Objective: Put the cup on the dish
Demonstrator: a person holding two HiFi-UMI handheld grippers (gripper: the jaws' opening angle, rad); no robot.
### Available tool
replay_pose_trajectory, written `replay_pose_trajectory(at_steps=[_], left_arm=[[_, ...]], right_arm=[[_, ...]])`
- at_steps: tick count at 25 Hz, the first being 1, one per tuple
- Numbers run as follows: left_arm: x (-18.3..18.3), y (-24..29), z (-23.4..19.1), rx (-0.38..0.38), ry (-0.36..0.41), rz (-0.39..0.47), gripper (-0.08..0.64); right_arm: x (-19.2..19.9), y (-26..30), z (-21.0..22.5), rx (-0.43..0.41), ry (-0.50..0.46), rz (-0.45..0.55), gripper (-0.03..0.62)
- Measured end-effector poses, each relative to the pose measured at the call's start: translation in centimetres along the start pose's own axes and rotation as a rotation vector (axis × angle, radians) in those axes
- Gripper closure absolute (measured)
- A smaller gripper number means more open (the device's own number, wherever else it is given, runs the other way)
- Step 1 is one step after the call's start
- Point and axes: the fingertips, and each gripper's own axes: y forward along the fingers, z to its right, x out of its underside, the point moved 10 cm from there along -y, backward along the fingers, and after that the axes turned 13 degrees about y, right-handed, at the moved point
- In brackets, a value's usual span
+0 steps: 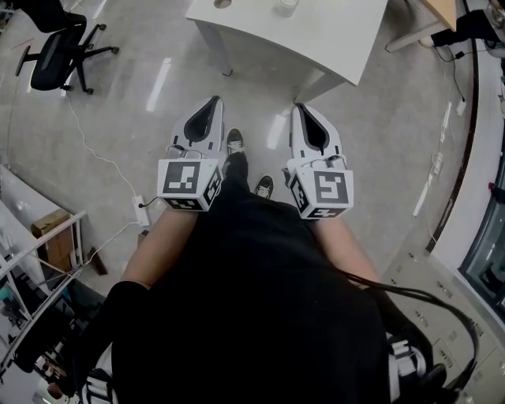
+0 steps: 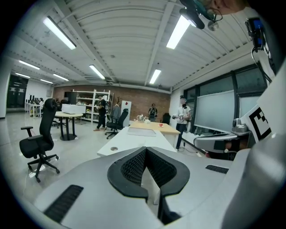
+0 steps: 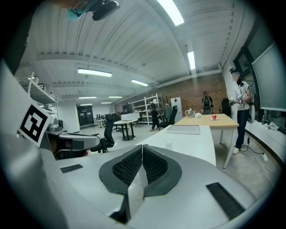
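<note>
Nothing started; stood back from table (image 1: 331, 39). Both shut, empty: left claw (image 1: 214, 104), right claw (image 1: 301, 109). Next needed: step close, open one, grab likely cup (image 1: 288, 6).

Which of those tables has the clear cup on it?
The long white table, the nearest one: the cup stands on it. The wooden table behind it carries a small red thing instead.

Clear cup (image 3: 168, 142), upright, on the white table (image 3: 199, 145), near its edge

Left gripper (image 1: 215, 101) and right gripper (image 1: 301, 106): matt grey plastic; floor (image 1: 379, 142) glossy; table (image 1: 316, 31) smooth white
</note>
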Motion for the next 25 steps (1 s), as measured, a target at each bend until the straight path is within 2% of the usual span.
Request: replay_pose_trajectory(at_steps=[9, 18, 25], left_arm=[[-1.9, 5.0, -5.2, 0.049, 0.004, 0.039, 0.554], [-3.3, 9.8, -8.4, 0.164, 0.022, 0.072, 0.554], [-4.3, 11.6, -9.1, 0.255, 0.046, 0.114, 0.554]], right_arm=[[-3.2, 6.3, -1.2, 0.022, -0.037, 0.011, 0.578], [-5.4, 10.8, -1.9, 0.09, -0.05, 0.032, 0.578], [-6.2, 11.8, -3.0, 0.137, -0.048, 0.057, 0.578]])
